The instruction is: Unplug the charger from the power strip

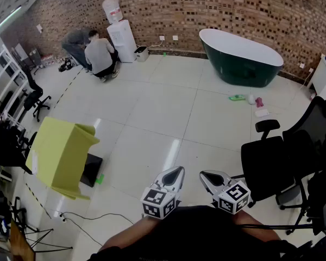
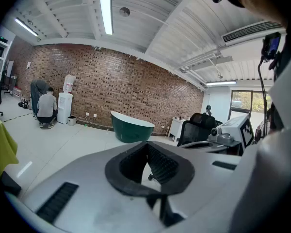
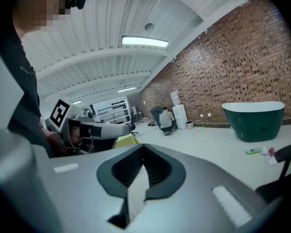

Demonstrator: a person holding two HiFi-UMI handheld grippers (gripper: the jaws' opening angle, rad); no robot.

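No view showed the charger or power strip. The left gripper (image 1: 174,173) and right gripper (image 1: 208,177) were held side by side above the tiled floor (image 1: 168,107), jaws pressed together and empty, between a yellow cloth (image 1: 62,156) and a black office chair (image 1: 271,165); a green bathtub (image 1: 242,58) stood beyond.

Grey left gripper (image 1: 175,173) and right gripper (image 1: 208,176), black ribbed fingers (image 2: 163,165), black-and-white marker cubes (image 1: 159,203)

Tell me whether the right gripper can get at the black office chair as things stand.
Probably yes. The right gripper, jaws shut and empty, sits beside the black office chair at its right, with only bare floor between them.
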